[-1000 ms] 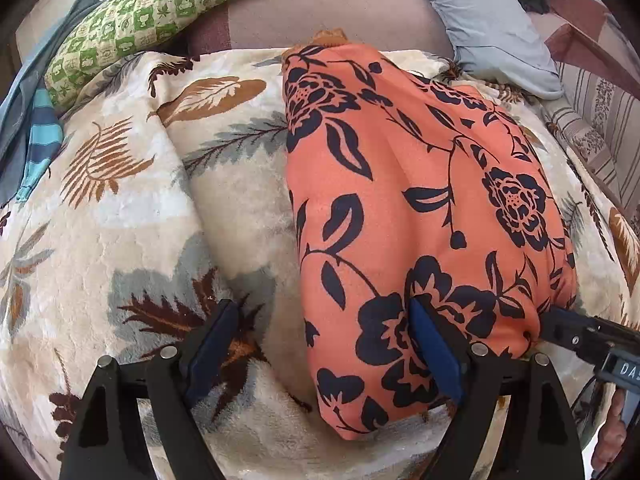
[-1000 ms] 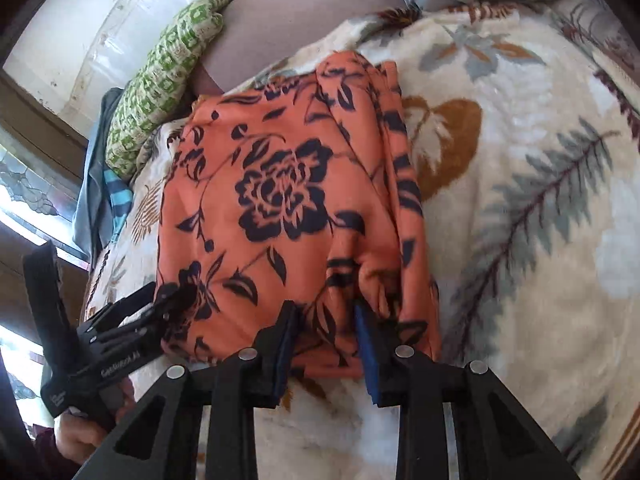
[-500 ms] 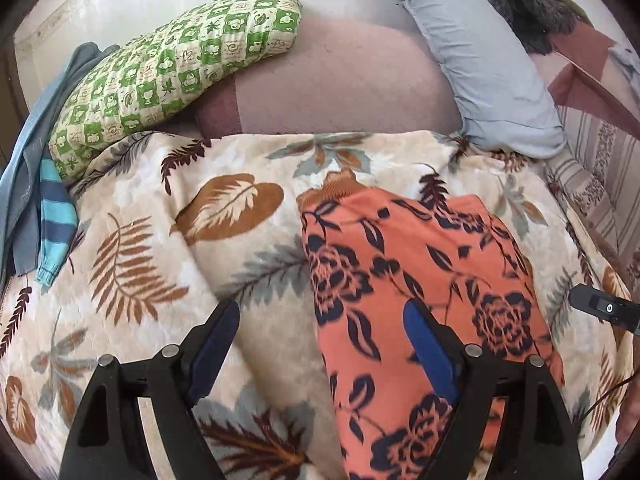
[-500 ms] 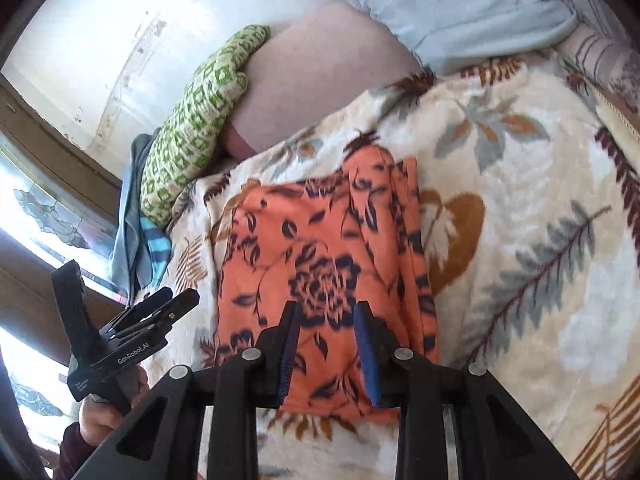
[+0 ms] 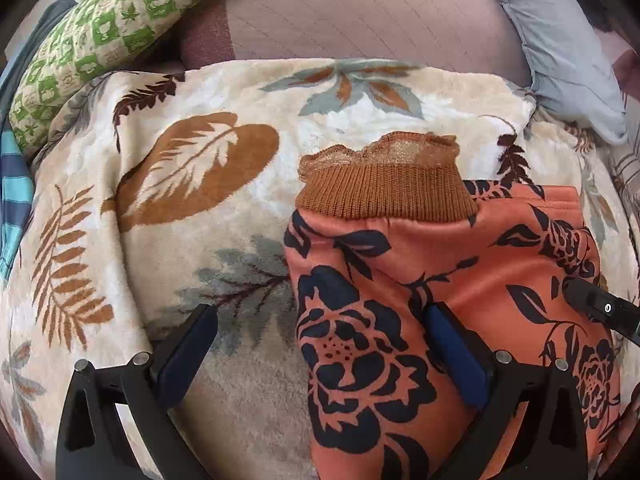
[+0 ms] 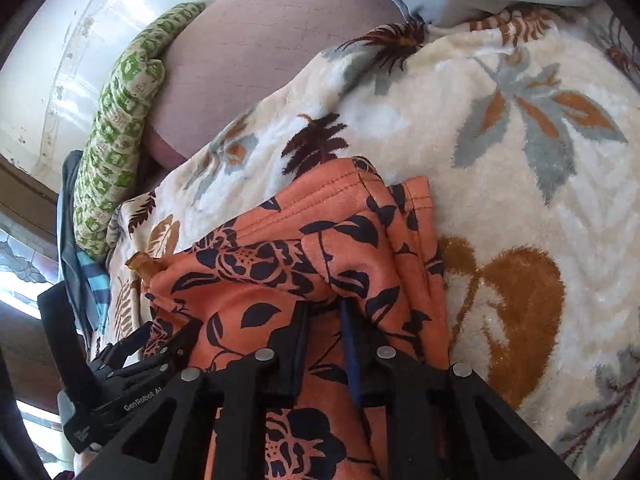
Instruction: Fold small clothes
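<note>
A home bedroom: a bed under a cream leaf-patterned plush blanket, green checked pillow, pale grey-blue pillow

Garment lies on blanket, pillows behind

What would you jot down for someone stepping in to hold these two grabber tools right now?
Left gripper: jaws wide and opening, pressing on nothing; the orange floral garment has its left edge between the fingers.
Right gripper: jaws narrow and closing, with a ridge of the garment's cloth between them; whether the pads already press on it is hard to tell.
The garment lies on the leaf-print blanket, its brown ribbed cuff pointing away from you, and looks folded lengthwise, with layered hems at the far right.
Left: probably fold it once more across, then smooth it flat.
</note>
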The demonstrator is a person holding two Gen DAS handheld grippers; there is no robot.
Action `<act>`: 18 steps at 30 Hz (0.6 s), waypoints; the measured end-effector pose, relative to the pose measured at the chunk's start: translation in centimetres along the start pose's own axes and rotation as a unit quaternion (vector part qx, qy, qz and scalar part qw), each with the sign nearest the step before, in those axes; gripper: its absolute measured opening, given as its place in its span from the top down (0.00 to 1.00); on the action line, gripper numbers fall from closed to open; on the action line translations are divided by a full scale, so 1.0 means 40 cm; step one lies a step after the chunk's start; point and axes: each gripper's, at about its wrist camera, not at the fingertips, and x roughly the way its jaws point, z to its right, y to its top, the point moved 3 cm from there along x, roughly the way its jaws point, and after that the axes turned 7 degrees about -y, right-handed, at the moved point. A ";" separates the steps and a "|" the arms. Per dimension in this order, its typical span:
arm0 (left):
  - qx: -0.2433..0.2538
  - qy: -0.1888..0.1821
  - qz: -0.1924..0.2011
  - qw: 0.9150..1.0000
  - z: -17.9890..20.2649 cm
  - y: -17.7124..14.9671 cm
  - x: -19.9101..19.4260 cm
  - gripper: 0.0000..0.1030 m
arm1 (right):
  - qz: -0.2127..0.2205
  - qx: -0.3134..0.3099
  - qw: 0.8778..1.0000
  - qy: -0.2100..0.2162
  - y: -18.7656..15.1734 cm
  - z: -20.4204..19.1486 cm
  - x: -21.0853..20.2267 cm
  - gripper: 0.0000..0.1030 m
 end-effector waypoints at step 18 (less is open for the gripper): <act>0.053 -0.010 0.039 0.998 0.087 -0.285 -0.336 0.00 | 0.045 -0.059 0.997 -0.001 -0.356 0.007 -0.350 0.78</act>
